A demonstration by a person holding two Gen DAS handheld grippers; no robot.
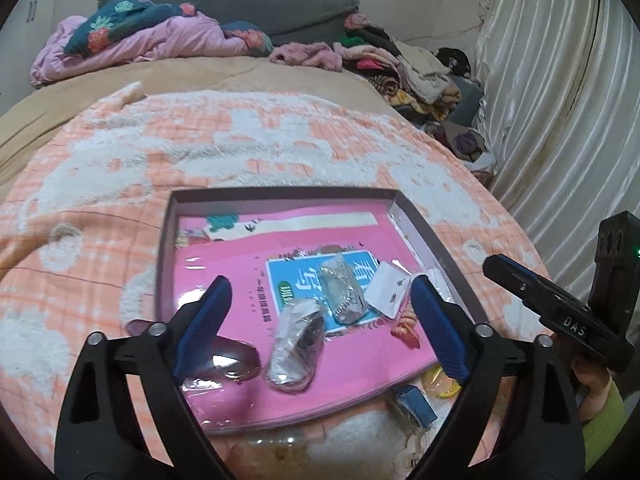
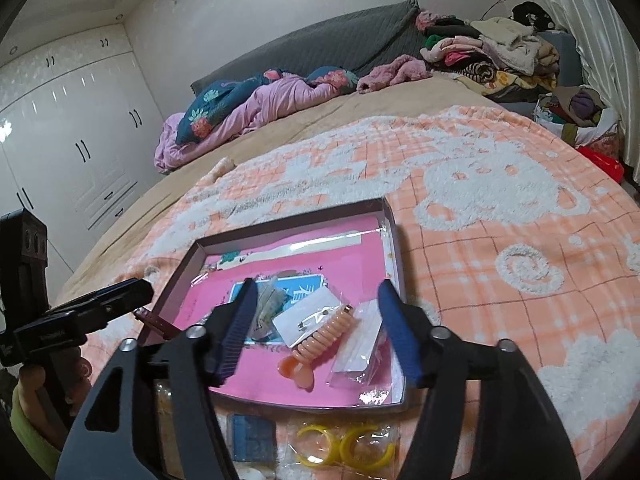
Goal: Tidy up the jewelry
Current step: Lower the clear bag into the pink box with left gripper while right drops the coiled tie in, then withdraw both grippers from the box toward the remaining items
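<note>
A shallow box [image 1: 424, 232] [image 2: 394, 240] with a pink printed liner lies on the bed. In it are clear bags of jewelry [image 1: 296, 344] [image 1: 342, 292], a white earring card [image 1: 386, 288] [image 2: 310, 314], a peach coiled hair clip [image 2: 324, 340], a small clear bag [image 2: 358, 350] and sunglasses [image 1: 230, 362]. My left gripper [image 1: 320, 320] is open and empty above the bags. My right gripper [image 2: 316, 320] is open and empty above the clip and card.
Before the box lie a blue item [image 2: 252, 436] [image 1: 416, 404] and yellow rings in a bag [image 2: 344, 446] [image 1: 442, 384]. An orange-and-white blanket [image 2: 500, 240] covers the bed. Piled clothes [image 2: 492, 56] and bedding [image 1: 140, 44] lie far back. A wardrobe [image 2: 72, 140] stands left.
</note>
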